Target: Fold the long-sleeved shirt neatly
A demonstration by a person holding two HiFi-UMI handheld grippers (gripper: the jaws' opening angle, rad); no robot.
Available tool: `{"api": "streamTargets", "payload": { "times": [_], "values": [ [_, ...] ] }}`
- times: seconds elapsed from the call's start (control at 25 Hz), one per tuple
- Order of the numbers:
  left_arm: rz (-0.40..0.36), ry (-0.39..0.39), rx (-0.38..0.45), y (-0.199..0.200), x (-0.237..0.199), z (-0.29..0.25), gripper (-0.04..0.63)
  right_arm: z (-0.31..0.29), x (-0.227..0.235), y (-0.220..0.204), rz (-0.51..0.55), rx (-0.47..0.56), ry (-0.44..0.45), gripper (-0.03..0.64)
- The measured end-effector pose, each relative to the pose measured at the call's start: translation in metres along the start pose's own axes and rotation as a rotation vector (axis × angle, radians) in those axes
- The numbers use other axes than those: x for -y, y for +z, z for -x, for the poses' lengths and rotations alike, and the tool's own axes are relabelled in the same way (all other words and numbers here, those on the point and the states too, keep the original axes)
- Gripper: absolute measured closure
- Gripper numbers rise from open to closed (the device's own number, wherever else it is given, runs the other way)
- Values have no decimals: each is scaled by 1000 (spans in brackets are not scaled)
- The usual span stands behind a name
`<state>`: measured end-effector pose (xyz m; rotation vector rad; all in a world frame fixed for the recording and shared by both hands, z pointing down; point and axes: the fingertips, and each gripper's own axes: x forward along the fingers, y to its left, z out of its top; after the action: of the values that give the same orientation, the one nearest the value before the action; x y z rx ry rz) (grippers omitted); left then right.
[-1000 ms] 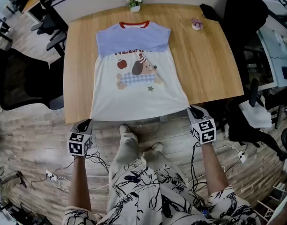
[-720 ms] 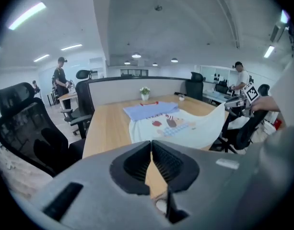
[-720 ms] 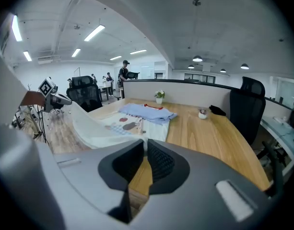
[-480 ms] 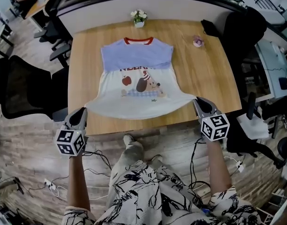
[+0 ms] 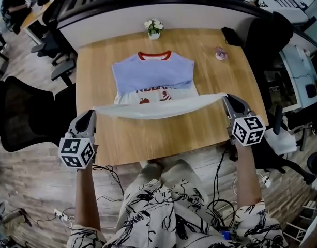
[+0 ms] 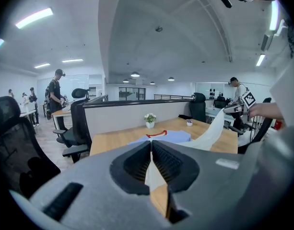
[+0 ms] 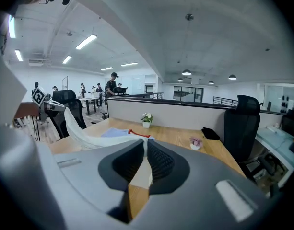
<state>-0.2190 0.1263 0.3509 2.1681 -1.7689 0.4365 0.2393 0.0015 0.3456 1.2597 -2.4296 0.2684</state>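
Observation:
The shirt (image 5: 154,76) lies on the wooden table (image 5: 148,138), its blue top and red collar toward the far edge, sleeves folded in. Its white hem (image 5: 158,107) is lifted off the table and stretched in a sagging band between both grippers. My left gripper (image 5: 92,112) is shut on the hem's left corner (image 6: 154,174). My right gripper (image 5: 226,97) is shut on the hem's right corner (image 7: 143,171). The cartoon print is mostly hidden behind the raised hem; only a strip of it shows. In the left gripper view the white cloth (image 6: 211,133) runs off to the right toward the other gripper.
A small flower pot (image 5: 154,28) stands at the table's far edge. A little pink ornament (image 5: 220,53) and a black object (image 5: 232,36) sit at the far right. Black office chairs (image 5: 24,112) stand left and right of the table. People stand in the background (image 6: 55,95).
Both grippers rose and moved forward over the table, carrying the hem from the near edge up toward the shirt's middle. The cartoon print became mostly covered.

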Motion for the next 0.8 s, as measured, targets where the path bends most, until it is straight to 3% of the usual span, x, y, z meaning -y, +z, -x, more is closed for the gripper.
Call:
{"api": "streamTargets", "payload": {
  "times": [0.4, 0.8],
  "values": [
    [4, 83, -18, 27, -41, -79, 577, -77, 44, 30, -24, 5, -2, 580],
    [-22, 169, -55, 46, -78, -152, 577, -165, 74, 51, -25, -7, 79, 580]
  ]
}}
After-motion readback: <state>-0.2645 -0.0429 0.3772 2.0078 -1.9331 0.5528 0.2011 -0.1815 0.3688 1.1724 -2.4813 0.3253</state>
